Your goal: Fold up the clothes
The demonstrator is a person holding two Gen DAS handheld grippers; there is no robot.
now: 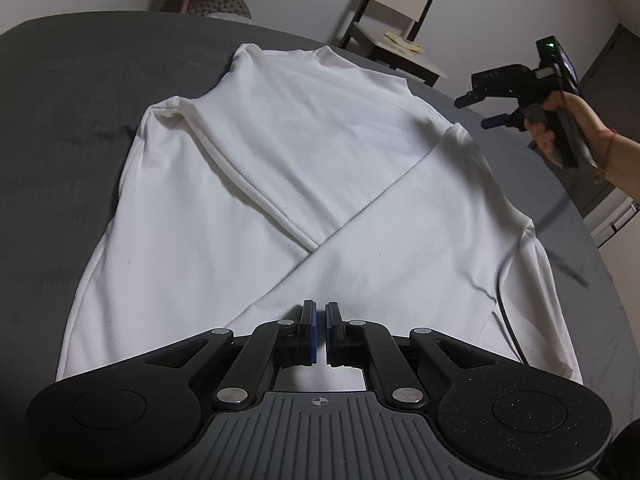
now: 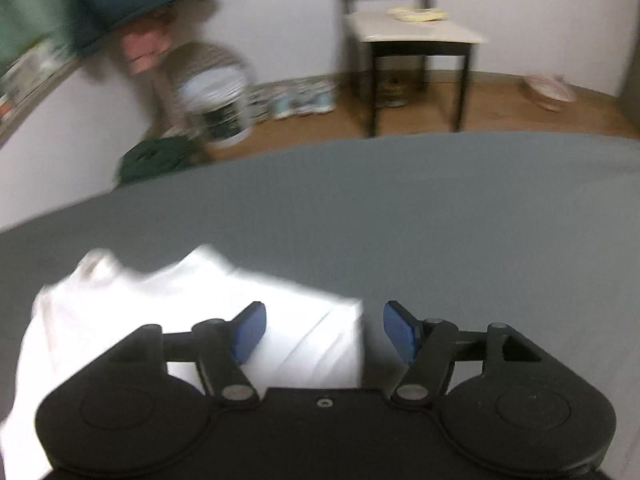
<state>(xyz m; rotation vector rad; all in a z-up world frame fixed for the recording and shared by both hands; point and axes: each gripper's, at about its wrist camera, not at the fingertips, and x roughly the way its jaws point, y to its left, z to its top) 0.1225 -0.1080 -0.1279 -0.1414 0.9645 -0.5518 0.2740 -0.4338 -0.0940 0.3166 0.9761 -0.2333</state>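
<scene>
A white long-sleeved shirt [image 1: 280,184] lies flat on the dark grey bed surface [image 1: 68,120], with both sleeves folded in and crossing over its body. My left gripper [image 1: 321,330] hovers over the near part where the sleeves cross; its blue pads stand almost together with only a thin gap, and I see nothing pinched. My right gripper [image 1: 472,112], held in a hand, hangs open beyond the shirt's right edge. In the blurred right wrist view the right gripper [image 2: 324,328] is open above a corner of the shirt [image 2: 160,304], holding nothing.
A black cable [image 1: 505,280] trails over the shirt's right side. Behind the bed stand a dark-legged chair [image 2: 416,36] with a white seat, a round basket [image 2: 216,92], shoes and a dark green bundle [image 2: 156,158] on the wooden floor. Drawers [image 1: 612,208] stand on the right.
</scene>
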